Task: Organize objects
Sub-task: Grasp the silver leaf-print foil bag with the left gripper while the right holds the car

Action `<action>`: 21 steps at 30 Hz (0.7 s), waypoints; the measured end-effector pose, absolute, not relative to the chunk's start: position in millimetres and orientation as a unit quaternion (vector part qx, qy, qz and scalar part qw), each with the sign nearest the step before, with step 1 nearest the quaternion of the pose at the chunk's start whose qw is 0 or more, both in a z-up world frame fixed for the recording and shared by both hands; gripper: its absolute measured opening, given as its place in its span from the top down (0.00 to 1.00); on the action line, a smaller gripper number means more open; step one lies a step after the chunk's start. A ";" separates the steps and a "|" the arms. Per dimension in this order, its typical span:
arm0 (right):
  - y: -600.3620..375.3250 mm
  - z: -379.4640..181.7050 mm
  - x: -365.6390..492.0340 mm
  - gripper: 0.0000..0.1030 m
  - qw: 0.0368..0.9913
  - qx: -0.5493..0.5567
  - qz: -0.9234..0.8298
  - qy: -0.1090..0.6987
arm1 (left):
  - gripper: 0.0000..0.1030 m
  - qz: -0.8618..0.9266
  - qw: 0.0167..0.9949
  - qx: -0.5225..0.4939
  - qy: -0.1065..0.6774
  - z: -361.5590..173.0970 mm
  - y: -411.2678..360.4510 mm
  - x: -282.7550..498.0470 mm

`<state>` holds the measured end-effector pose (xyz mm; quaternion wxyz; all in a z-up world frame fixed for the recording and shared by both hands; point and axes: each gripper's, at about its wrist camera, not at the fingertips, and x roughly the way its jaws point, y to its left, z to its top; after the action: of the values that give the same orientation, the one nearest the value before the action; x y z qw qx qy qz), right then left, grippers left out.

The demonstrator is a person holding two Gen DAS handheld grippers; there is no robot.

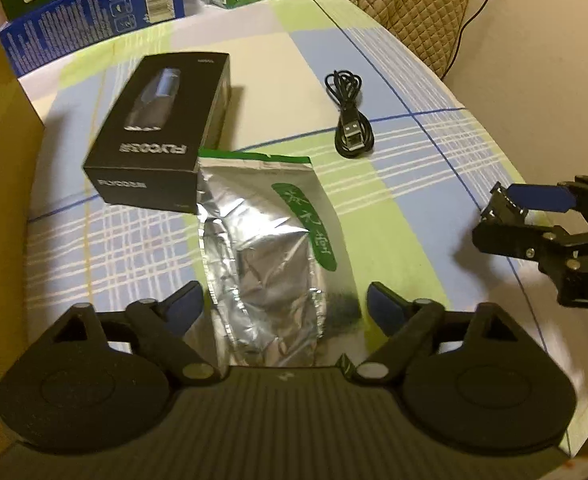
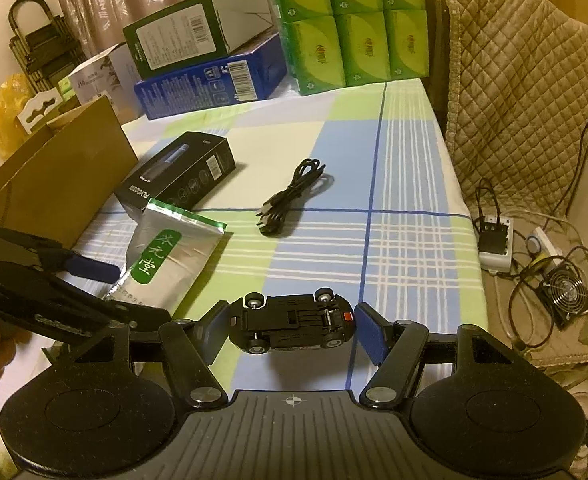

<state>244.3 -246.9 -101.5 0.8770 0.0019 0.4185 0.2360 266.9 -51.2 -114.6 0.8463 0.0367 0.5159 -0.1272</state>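
My right gripper (image 2: 290,326) grips the upturned black toy car (image 2: 294,326); my left gripper (image 1: 284,304) is released, straddling the silver foil pouch (image 1: 262,248)

Left hand-held gripper (image 1: 284,306) open astride foil pouch (image 1: 262,248); black box (image 1: 158,128), USB cable (image 1: 349,120) beyond.

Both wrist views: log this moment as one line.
left gripper: open over silver foil pouch | right gripper: shut on black toy car, underside showing | black cable: on checked tablecloth
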 end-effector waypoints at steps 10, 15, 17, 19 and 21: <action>-241.7 -101.4 241.1 0.38 0.878 0.000 0.231 0.418 | 0.41 -0.133 0.846 0.056 0.513 -115.0 -51.7 261.7; -240.4 -94.0 232.4 0.38 0.882 0.000 0.223 0.415 | 0.52 -0.140 0.838 0.058 0.524 -104.7 -50.9 258.0; -238.8 -89.5 227.8 0.38 0.883 -0.003 0.224 0.413 | 0.53 -0.142 0.838 0.059 0.524 -101.7 -50.2 252.7; -237.4 -84.7 222.6 0.38 0.884 -0.004 0.223 0.411 | 0.53 -0.143 0.840 0.058 0.521 -96.0 -48.7 245.8; -235.8 -78.5 215.9 0.38 0.886 -0.004 0.224 0.407 | 0.53 -0.145 0.840 0.057 0.520 -88.9 -47.7 238.6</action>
<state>215.9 -235.8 -78.5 0.8855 -0.0043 0.4073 0.2236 238.6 -47.7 -88.9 0.8400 0.0572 0.5196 -0.1452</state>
